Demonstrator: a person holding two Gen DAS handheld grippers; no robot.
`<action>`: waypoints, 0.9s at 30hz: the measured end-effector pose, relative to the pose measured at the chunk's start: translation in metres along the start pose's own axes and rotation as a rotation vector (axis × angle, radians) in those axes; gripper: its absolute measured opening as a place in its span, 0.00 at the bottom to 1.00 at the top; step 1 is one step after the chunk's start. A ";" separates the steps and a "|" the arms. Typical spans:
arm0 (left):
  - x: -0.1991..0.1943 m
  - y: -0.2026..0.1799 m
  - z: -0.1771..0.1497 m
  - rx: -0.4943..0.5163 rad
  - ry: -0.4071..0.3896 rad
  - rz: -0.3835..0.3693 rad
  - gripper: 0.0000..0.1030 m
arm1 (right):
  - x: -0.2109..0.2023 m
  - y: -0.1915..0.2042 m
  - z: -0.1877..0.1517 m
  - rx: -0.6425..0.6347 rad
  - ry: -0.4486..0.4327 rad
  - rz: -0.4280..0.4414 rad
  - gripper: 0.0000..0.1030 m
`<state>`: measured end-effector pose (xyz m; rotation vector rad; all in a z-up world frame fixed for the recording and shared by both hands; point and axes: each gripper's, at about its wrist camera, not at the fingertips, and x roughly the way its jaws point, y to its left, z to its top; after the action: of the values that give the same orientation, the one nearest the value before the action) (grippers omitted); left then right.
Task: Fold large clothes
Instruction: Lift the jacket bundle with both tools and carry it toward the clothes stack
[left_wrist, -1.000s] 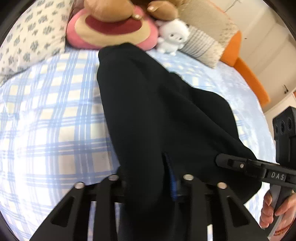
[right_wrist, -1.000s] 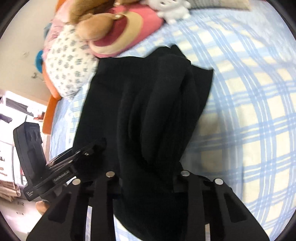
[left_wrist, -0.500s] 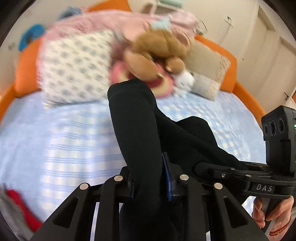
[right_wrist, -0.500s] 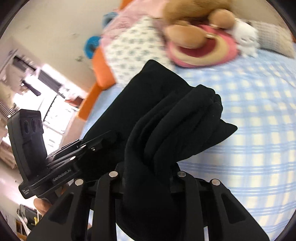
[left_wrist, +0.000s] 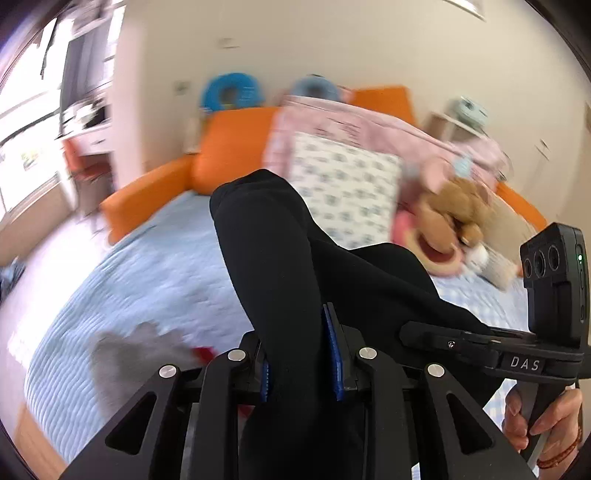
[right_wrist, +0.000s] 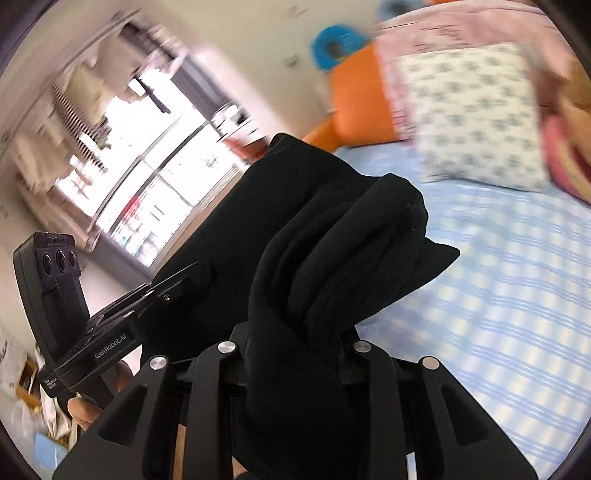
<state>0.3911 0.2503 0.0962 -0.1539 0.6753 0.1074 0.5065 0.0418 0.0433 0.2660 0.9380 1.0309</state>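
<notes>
A black garment (left_wrist: 280, 266) hangs folded between both grippers, held up above the bed. My left gripper (left_wrist: 299, 354) is shut on one thick bunched edge of it, the blue pads pressed on the cloth. My right gripper (right_wrist: 295, 354) is shut on the other bunched edge of the black garment (right_wrist: 332, 251), whose folds bulge out past the fingers. The right gripper's body (left_wrist: 554, 295) shows at the right of the left wrist view, and the left gripper's body (right_wrist: 55, 295) shows at the left of the right wrist view. The cloth hides both sets of fingertips.
Below lies the bed with a blue checked sheet (right_wrist: 498, 314) and orange padded surround (left_wrist: 236, 147). A patterned pillow (left_wrist: 347, 192), pink blanket and plush toys (left_wrist: 454, 218) are at the head. A grey cloth (left_wrist: 125, 354) and a red item (left_wrist: 203, 352) lie on the sheet. A window (right_wrist: 155, 184) is at left.
Both grippers have lifted the black garment off the sheet and swung leftward; the views now take in the headboard, wall and window instead of the sheet close up.
</notes>
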 end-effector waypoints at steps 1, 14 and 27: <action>-0.004 0.020 -0.003 -0.021 -0.004 0.020 0.27 | 0.017 0.018 -0.002 -0.021 0.021 0.010 0.25; -0.016 0.190 -0.082 -0.265 -0.046 0.111 0.27 | 0.163 0.097 -0.033 -0.135 0.141 0.039 0.25; 0.049 0.239 -0.182 -0.426 -0.001 0.099 0.31 | 0.225 0.018 -0.091 -0.040 0.202 -0.007 0.26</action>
<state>0.2821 0.4554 -0.1007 -0.5291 0.6522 0.3469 0.4664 0.2163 -0.1217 0.1261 1.0978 1.0833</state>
